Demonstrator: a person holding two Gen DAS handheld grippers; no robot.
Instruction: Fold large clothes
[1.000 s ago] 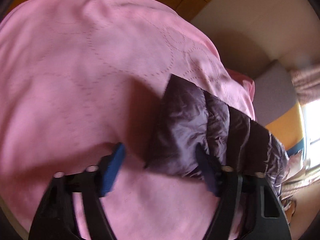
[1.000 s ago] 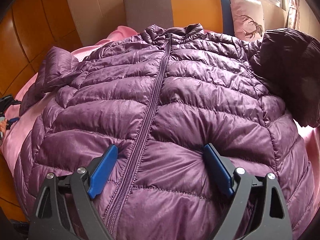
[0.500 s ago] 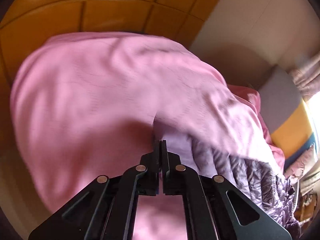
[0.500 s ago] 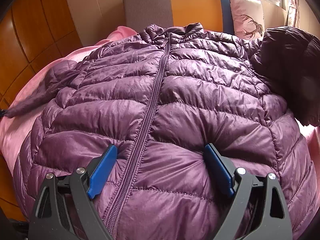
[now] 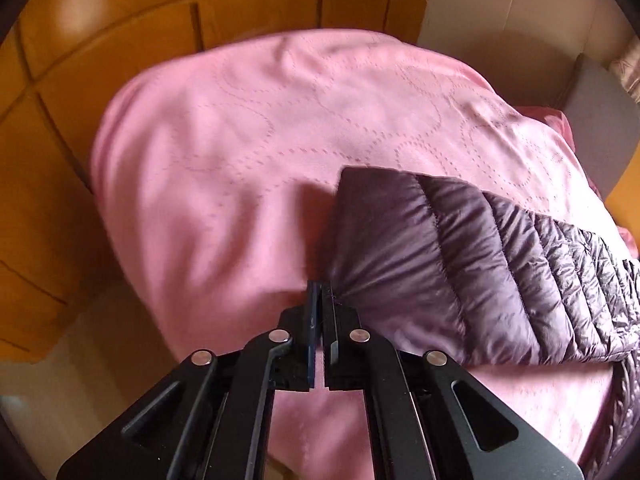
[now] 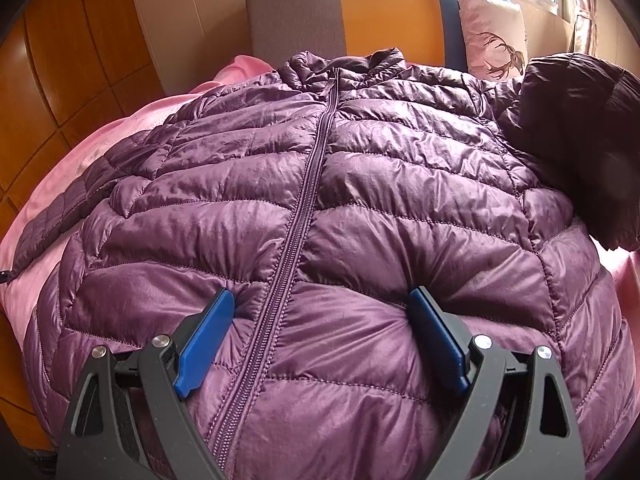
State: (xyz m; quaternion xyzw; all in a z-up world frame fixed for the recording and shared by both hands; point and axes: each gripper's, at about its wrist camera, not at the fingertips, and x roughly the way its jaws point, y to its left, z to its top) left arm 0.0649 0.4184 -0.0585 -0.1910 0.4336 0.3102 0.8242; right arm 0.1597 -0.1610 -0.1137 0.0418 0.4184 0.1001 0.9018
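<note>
A purple quilted puffer jacket (image 6: 320,208) lies front up, zipped, on a pink bedspread (image 5: 248,152). My left gripper (image 5: 322,292) is shut on the cuff edge of the jacket's sleeve (image 5: 460,248), which stretches flat across the bedspread; the sleeve also shows at the far left of the right wrist view (image 6: 52,216). My right gripper (image 6: 320,312) is open, its blue pads pressing down on the jacket's lower front on either side of the zipper (image 6: 296,240). The jacket's other sleeve (image 6: 576,132) lies bunched and dark at the right.
A grey, orange and blue headboard (image 6: 360,12) stands behind the collar, with a deer-print pillow (image 6: 492,44) against it. Wooden wall panels (image 5: 120,32) run along the left of the bed. The bed edge drops off near my left gripper.
My left gripper closed on the sleeve cuff and pulled it outward to the left, so the bunched sleeve now lies stretched flat. My right gripper stayed in place, open on the jacket.
</note>
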